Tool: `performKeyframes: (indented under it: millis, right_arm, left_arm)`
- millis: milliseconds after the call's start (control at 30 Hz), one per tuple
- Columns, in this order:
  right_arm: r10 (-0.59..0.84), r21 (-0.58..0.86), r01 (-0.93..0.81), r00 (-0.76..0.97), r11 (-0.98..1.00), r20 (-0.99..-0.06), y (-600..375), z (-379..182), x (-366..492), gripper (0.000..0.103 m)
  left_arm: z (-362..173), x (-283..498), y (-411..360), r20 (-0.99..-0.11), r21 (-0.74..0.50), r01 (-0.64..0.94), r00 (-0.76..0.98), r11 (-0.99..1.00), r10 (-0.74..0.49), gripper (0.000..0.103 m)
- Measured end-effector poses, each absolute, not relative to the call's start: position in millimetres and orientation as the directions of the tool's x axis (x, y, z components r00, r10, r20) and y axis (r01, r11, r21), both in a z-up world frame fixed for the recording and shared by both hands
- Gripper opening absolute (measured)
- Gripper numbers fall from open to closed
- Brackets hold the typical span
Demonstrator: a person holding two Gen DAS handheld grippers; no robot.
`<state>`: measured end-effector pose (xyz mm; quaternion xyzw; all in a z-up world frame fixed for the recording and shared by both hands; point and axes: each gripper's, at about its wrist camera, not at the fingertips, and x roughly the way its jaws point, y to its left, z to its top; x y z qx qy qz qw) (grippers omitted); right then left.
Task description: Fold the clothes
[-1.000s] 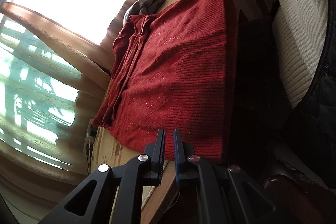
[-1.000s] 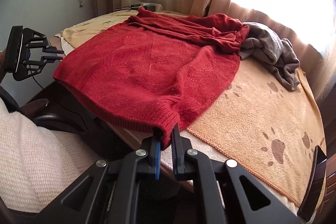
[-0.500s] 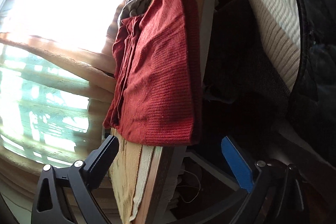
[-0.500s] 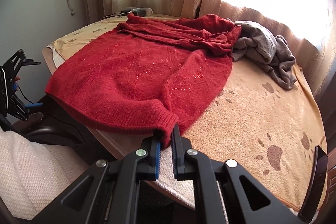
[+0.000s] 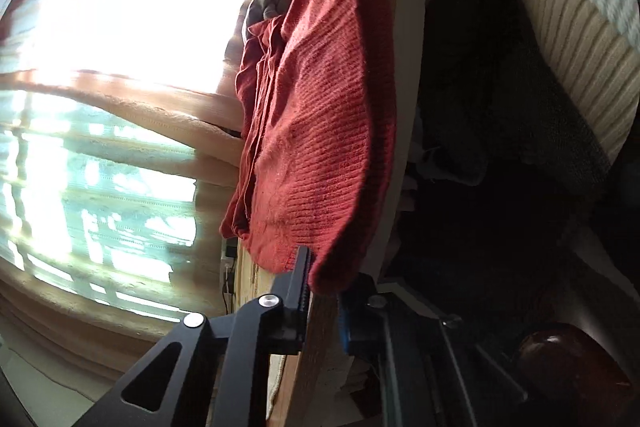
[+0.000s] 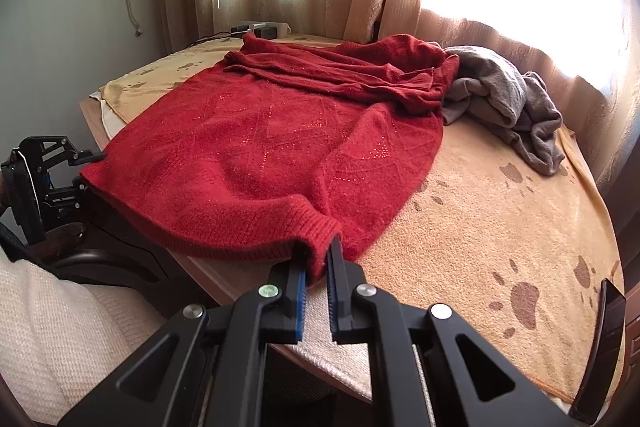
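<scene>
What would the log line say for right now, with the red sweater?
step: grasp hem corners | left gripper: closing on red sweater hem | right gripper: shut on hem | grey garment: beside sweater

Red knit sweater (image 6: 256, 147), spread flat, hem overhanging

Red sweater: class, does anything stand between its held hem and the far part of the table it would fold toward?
Nothing visible on the sweater itself. The grey garment lies beside its far right edge, touching it, and may crowd the fold. Both the right claw and left claw already grip the hem.
</scene>
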<state>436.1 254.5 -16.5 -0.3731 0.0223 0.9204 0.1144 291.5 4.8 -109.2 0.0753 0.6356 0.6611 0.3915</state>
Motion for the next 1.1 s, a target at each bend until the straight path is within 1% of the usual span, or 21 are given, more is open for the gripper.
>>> performKeyframes:
  millis: [100,267,533,600,767,867,967,1100]
  right_arm:
    - [0.2,-0.043,-0.234,-0.706,-0.971,-0.679,254.3,-13.2,437.2,0.01]
    - [0.22,-0.043,-0.251,-0.738,-0.967,-0.637,254.9,-1.6,437.5,0.01]
    - [0.263,-0.081,-0.264,-0.78,-0.961,-0.569,265.1,23.7,422.6,0.01]
    - [0.272,-0.081,-0.274,-0.787,-0.958,-0.554,270.7,28.9,417.8,0.01]
    - [0.27,-0.046,-0.294,-0.791,-0.955,-0.55,293.6,34.3,400.9,0.01]
    - [0.268,-0.035,-0.299,-0.788,-0.954,-0.554,304.4,35.2,390.5,0.01]
    - [0.269,-0.035,-0.3,-0.79,-0.953,-0.551,310.6,37.2,383.9,0.01]
    - [0.284,-0.045,-0.309,-0.794,-0.95,-0.537,316.4,44.0,378.4,0.01]
  left_arm:
    - [-78.5,295.6,1.9,-0.414,0.858,-0.512,-0.634,0.047,0.653,0.008]
    - [-35.2,286.7,7.3,-0.423,0.747,-0.66,-0.556,-0.071,0.715,0.008]
    - [12.9,258.7,25.1,-0.406,0.56,-0.798,-0.497,-0.22,0.767,0.008]
    - [21.3,243.6,30.5,-0.413,0.483,-0.838,-0.472,-0.253,0.779,0.008]
    - [34.8,196.5,43.7,-0.451,0.203,-0.938,-0.345,-0.281,0.823,0.008]
    - [36.7,175.3,51.4,-0.471,0.103,-0.95,-0.308,-0.295,0.827,0.007]
    - [39.9,163.0,56.0,-0.479,0.059,-0.948,-0.301,-0.312,0.825,0.006]
    - [46.7,154.7,61.8,-0.471,0.068,-0.944,-0.316,-0.323,0.824,0.006]
